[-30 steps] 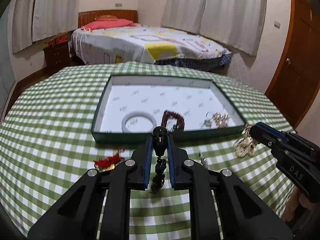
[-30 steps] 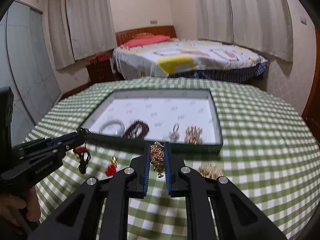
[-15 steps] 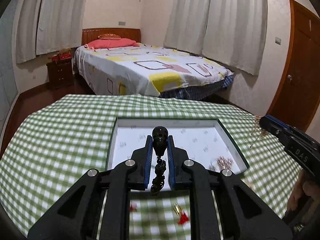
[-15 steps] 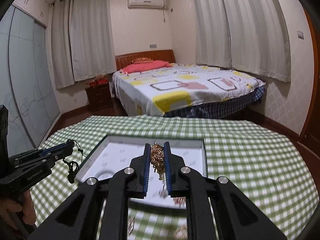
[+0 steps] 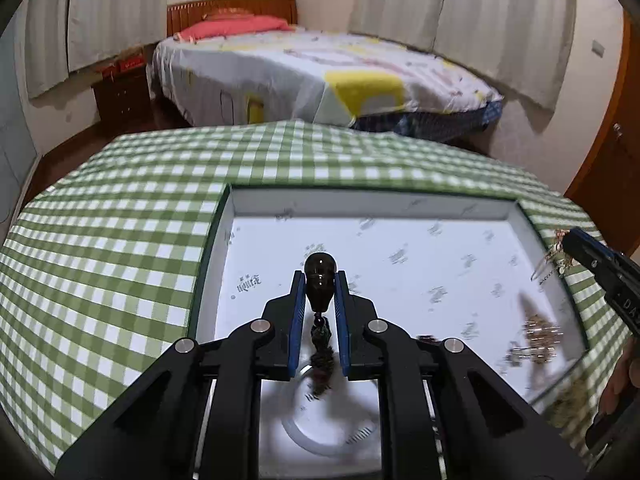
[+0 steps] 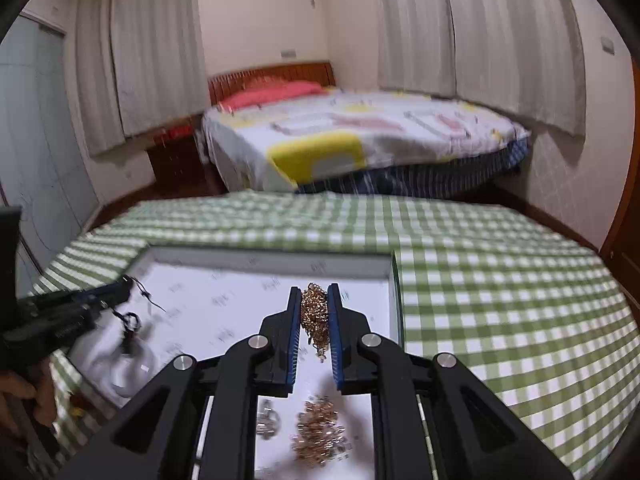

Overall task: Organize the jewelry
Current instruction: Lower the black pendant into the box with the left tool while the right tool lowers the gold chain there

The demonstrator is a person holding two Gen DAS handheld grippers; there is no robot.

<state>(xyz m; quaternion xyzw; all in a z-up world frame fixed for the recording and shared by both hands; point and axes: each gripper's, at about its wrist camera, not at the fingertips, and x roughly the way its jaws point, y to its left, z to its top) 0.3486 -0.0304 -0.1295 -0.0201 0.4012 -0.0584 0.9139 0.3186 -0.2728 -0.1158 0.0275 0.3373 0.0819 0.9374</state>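
While the left gripper (image 5: 320,292) grips a dark beaded pendant (image 5: 319,286) above the white-lined green tray (image 5: 400,200), the right gripper (image 6: 314,316) clamps a gold chain (image 6: 315,314) over its right side.

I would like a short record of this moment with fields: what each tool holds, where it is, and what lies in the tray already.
left tool: shut on dark bead pendant, above the tray
right tool: shut on gold chain, above the tray
tray: white inside, dark green rim, on the green checked tablecloth
already in tray: white bangle, gold chain pile, small silver piece
blur: strong, small pieces hard to identify
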